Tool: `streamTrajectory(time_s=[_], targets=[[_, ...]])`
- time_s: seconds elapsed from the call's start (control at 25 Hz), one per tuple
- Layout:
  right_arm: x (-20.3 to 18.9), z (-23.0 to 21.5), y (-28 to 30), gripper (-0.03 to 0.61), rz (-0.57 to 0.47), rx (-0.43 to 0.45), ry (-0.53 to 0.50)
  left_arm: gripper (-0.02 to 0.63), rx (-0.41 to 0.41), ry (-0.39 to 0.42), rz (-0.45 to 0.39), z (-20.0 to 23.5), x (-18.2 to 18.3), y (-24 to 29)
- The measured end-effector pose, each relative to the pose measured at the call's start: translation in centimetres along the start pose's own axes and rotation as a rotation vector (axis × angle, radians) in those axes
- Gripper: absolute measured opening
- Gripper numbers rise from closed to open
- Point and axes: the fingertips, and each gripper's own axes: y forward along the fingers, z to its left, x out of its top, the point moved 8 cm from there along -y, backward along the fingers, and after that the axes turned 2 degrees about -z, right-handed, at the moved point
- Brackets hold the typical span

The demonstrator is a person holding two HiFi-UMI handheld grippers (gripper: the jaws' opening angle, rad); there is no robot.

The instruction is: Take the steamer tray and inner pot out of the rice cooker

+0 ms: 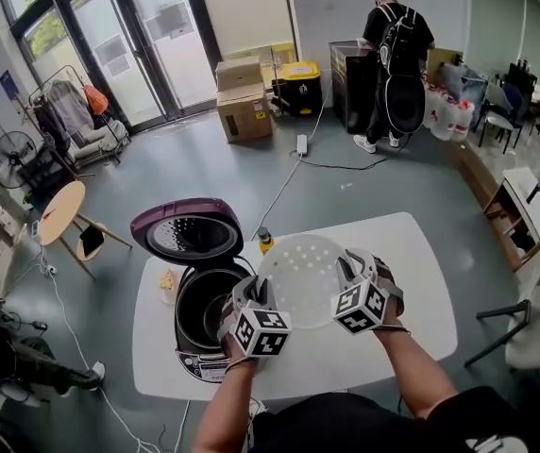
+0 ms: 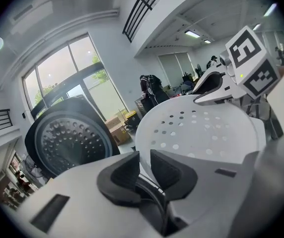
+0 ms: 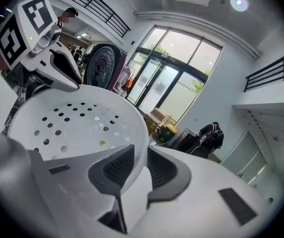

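Both grippers hold the white perforated steamer tray (image 1: 303, 276) above the white table (image 1: 412, 253), just right of the rice cooker (image 1: 204, 310). My left gripper (image 1: 256, 289) is shut on the tray's left rim, and my right gripper (image 1: 350, 264) is shut on its right rim. The cooker's purple lid (image 1: 187, 229) stands open, with the dark inner pot (image 1: 199, 302) still inside. In the left gripper view the left gripper (image 2: 144, 165) pinches the tray's (image 2: 206, 133) edge. In the right gripper view the right gripper (image 3: 141, 165) clamps the tray's (image 3: 77, 123) rim.
A small yellow-capped bottle (image 1: 265, 241) stands behind the tray, and a yellowish item (image 1: 168, 279) lies left of the cooker. A chair (image 1: 525, 333) sits right of the table and a round wooden table (image 1: 60, 213) on the left. A person (image 1: 397, 55) stands far back.
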Motion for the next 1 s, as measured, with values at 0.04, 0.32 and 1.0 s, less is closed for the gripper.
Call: streamTrajectory(time_s=[0.04,0.32,1.0], targets=[[-0.9,-0.5,0.1,0.084,0.004,0.001,0.002,0.071,-0.005,-0.001,0.002,-0.8,0.3,0.5],[-5.9,-3.0,2.2,0.084,0.050,0.017,0.003,0.068,-0.033,-0.021,0.029,-5.0,1.4,4.8],[-19.3,1.4,13.4,0.087,0.161,0.063,0.069,0.049,-0.070,-0.028,0.099,-12.3,-6.9,19.9]])
